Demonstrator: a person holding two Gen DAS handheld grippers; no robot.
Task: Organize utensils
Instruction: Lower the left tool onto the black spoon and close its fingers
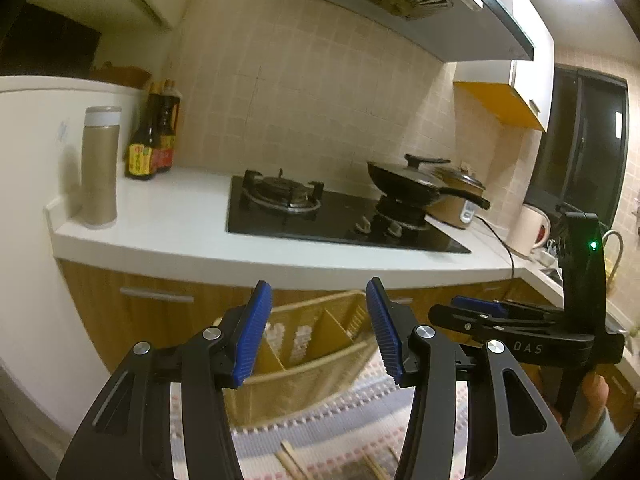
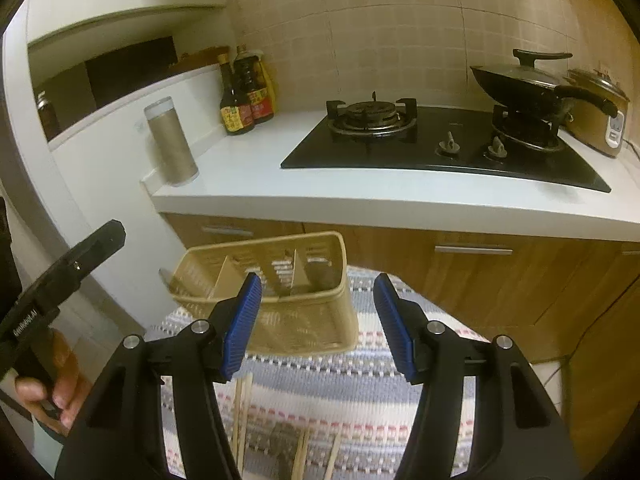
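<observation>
Left wrist view: the left gripper (image 1: 320, 328), black with blue ribbed pads, is held level above a striped woven cloth (image 1: 348, 404) with its jaws spread wide and nothing between them. Directly ahead, seen through the gap, stands the beige perforated plastic utensil basket (image 1: 320, 344) with upright dividers, resting on the cloth in front of the wooden cabinet fronts (image 1: 160, 320). Pale wooden chopsticks (image 1: 292, 462) lie on the cloth below the jaws, partly hidden. At the right edge the right gripper (image 1: 480, 308) points in sideways toward the basket; from this angle I cannot tell how its jaws stand. The fingers of the right hand (image 1: 596, 396) wrap its handle.

Right wrist view: the right gripper (image 2: 318, 328) is likewise released, jaws wide apart and unloaded, aimed at the same basket (image 2: 280, 320), which appears tilted. Several chopsticks (image 2: 242, 420) lie loose on the cloth (image 2: 340, 380) beneath and between the fingers, apart from the basket. At left the left hand (image 2: 48, 384) grips the left gripper's black body (image 2: 60, 272), raised diagonally. Behind, a white countertop (image 2: 280, 196) carries a black gas hob (image 2: 440, 148).
</observation>
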